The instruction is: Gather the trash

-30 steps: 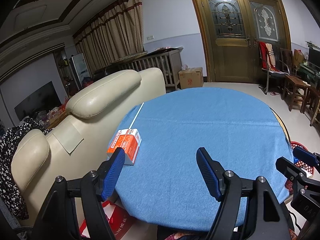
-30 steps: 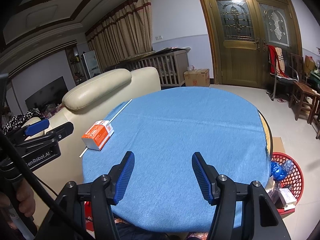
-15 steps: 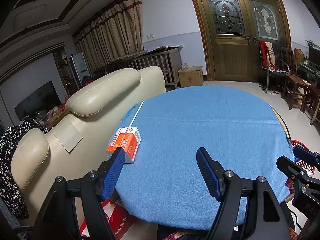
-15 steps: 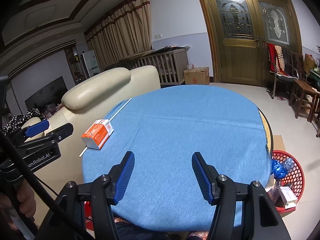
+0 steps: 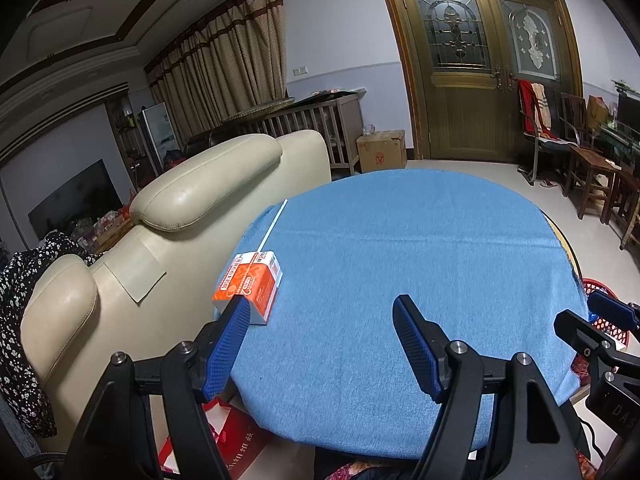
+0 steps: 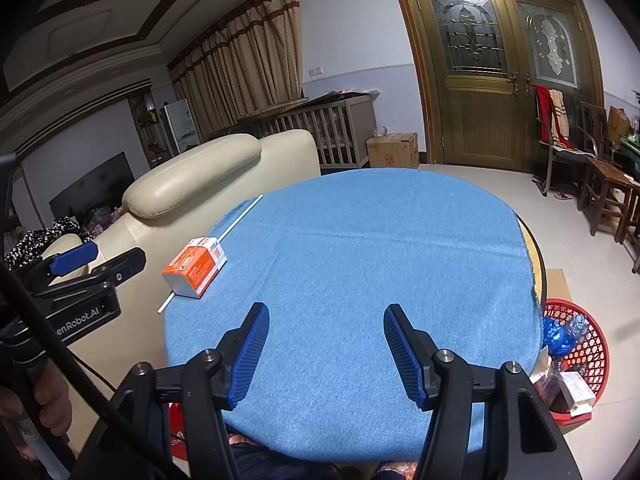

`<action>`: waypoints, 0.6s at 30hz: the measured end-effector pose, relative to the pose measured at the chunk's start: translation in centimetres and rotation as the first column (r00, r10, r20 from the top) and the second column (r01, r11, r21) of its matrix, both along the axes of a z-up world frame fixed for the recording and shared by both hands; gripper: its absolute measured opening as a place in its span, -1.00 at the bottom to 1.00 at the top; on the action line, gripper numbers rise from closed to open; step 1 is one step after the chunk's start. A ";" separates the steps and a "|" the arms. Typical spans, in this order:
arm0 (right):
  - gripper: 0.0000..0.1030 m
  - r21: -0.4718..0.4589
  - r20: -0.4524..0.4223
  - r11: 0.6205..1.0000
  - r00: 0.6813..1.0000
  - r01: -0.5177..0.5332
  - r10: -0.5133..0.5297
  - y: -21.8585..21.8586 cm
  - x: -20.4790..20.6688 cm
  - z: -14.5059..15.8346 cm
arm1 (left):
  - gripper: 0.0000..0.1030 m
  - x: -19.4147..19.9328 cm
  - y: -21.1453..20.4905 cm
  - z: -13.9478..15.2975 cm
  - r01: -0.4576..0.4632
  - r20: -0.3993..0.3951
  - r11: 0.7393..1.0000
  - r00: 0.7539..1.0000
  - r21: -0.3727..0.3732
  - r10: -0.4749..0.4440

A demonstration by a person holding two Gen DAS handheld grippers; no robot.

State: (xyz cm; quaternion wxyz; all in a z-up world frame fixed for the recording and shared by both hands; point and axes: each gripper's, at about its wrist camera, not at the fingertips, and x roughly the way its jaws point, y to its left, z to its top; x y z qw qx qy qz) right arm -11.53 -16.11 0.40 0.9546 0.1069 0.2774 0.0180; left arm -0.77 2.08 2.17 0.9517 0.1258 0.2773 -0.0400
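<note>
An orange-and-white cardboard carton (image 6: 195, 271) and a thin white stick (image 6: 236, 222) remain at the left edge of the round blue-clothed table (image 6: 360, 280), uncollected, while the red plastic mesh basket (image 6: 584, 356) already holds wrappers; left gripper (image 5: 320, 344) and right gripper (image 6: 324, 352) both hover spread wide, empty.

left hand-held gripper (image 5: 322, 322): jaws wide apart, nothing between, over near worktop edge | worktop (image 5: 420, 248): round, blue cloth | orange-and-white carton (image 5: 250, 282): lying flat at left edge, just beyond left fingertip | white stick (image 5: 273, 226): beyond carton | right hand-held gripper (image 5: 600, 320): near right | red basket (image 5: 608, 322): behind it | cream sofa (image 5: 200, 200): left
</note>
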 end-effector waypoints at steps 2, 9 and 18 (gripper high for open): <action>0.23 0.001 -0.002 1.000 1.000 -0.002 0.002 0.0 0.0 0.0 | 0.45 -0.1 0.0 0.0 0.000 -0.001 1.000 1.000 -0.001 0.000; 0.23 0.002 -0.002 1.000 1.000 -0.001 0.001 -0.1 -0.1 -0.1 | 0.45 -0.1 -0.1 -0.1 0.000 -0.001 1.000 1.000 -0.002 0.000; 0.23 0.003 -0.006 1.000 1.000 -0.003 0.003 -0.2 -0.1 -0.2 | 0.45 -0.1 -0.2 -0.1 0.002 -0.005 1.000 1.000 -0.001 -0.002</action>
